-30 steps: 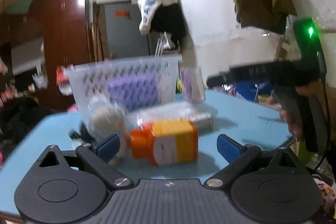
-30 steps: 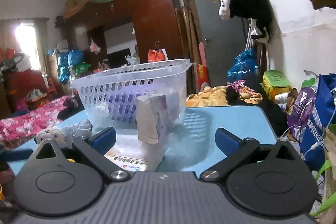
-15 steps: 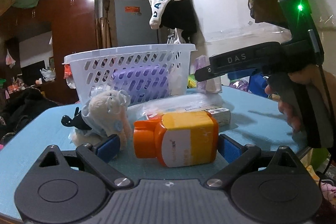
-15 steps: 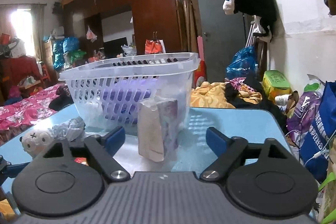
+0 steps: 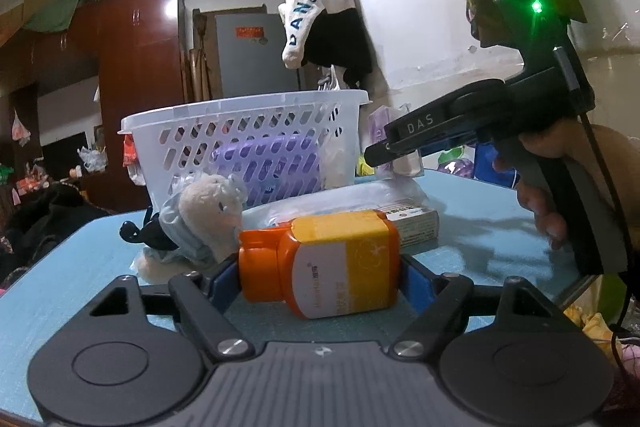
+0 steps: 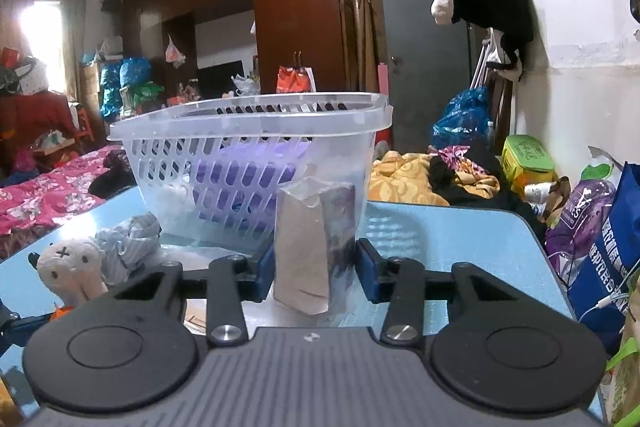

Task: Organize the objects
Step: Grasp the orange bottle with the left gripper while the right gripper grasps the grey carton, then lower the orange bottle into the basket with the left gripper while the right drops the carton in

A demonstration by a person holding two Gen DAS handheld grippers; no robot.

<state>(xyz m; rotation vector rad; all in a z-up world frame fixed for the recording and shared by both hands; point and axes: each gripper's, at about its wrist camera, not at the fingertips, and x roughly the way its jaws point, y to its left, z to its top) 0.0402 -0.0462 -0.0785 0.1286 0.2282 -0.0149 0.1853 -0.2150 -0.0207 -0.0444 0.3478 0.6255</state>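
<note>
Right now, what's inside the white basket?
Through the basket's holes a purple thing shows. In the right view it looks purple too. Anything beneath or behind it is covered.

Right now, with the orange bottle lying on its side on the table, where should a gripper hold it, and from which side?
Grip the orange bottle end to end, cap against one finger and base against the other, approaching low and level from the near table edge. It lies crosswise there, as the left gripper already brackets it.

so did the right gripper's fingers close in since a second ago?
Yes. The right gripper has narrowed: its blue pads now flank the standing paper pack in front of the white basket; earlier they sat wide apart.
</note>
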